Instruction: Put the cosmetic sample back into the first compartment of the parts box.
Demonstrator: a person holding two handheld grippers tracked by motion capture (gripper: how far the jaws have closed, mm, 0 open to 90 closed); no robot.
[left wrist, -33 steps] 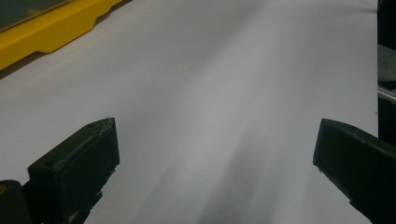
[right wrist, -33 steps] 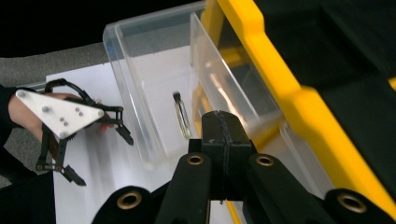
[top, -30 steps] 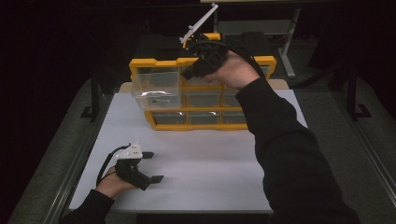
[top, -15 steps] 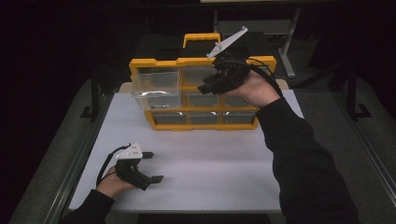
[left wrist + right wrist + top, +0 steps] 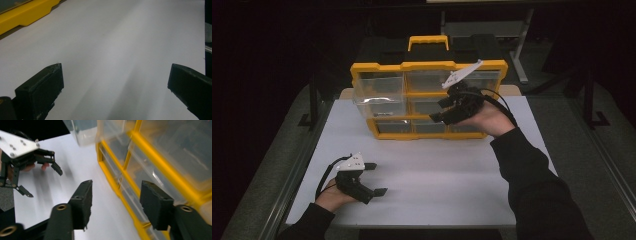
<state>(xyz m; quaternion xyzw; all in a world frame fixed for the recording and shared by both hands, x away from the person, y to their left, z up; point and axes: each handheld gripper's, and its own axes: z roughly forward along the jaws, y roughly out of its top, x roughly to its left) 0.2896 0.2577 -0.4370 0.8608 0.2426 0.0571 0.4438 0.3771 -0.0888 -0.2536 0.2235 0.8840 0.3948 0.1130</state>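
Note:
A yellow organizer [image 5: 427, 66] with clear drawers stands at the back of the white table. Its top-left drawer [image 5: 379, 100] is pulled out toward me. My right gripper [image 5: 439, 111] hovers just in front of the middle drawers. Its jaws have just been opening and stand apart with nothing between them. In the right gripper view, the right gripper [image 5: 117, 202] points along the organizer's yellow frame [image 5: 150, 147], with the pulled-out drawer [image 5: 85, 132] above. My left gripper [image 5: 377, 178] rests open on the table at the front left, and its jaws [image 5: 115, 87] span bare table.
The white table [image 5: 452, 190] has free room between the organizer and the front edge. A black case with a yellow handle [image 5: 428, 42] sits behind the organizer. The left gripper [image 5: 42, 182] appears far off in the right gripper view. Dark floor surrounds the table.
My right gripper has come down from above the organizer's top to in front of its drawers, and its jaws have spread apart. The left gripper has stayed put.

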